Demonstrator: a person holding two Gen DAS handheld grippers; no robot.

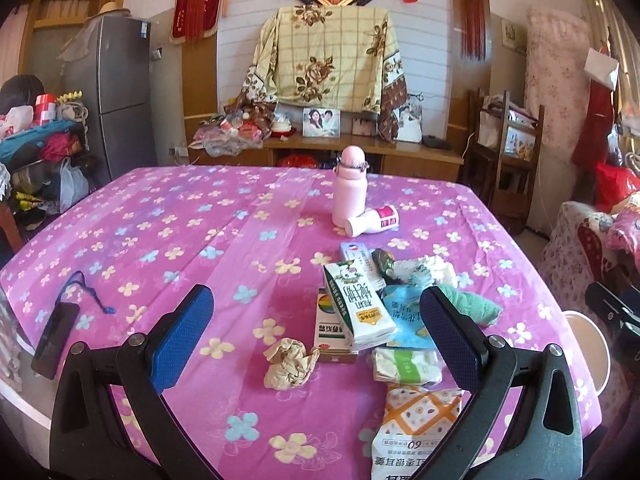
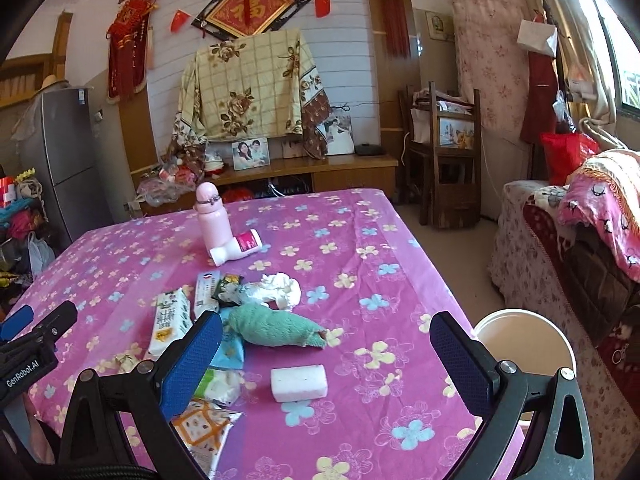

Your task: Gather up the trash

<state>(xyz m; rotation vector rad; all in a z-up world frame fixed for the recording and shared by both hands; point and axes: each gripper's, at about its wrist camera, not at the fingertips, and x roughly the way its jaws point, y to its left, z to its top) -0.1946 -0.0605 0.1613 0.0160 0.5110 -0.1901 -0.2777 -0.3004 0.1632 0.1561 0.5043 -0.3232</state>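
Left tongs point(image 1: 316, 328) spread wide and holding nothing, above a crumpled paper ball point(image 1: 289, 364) and a milk carton point(image 1: 356, 308) on the pink tabletop point(image 1: 160, 232). Right tongs point(image 2: 326, 354) likewise wide and bare, over a white block point(image 2: 299, 383) and green cloth point(image 2: 276, 325). Beyond, trash wrappers point(image 2: 224, 284); white bin point(image 2: 524, 344) just beside the right edge.

Black hand-held gripper point(image 1: 316, 332), blue textured pads point(image 1: 182, 342)
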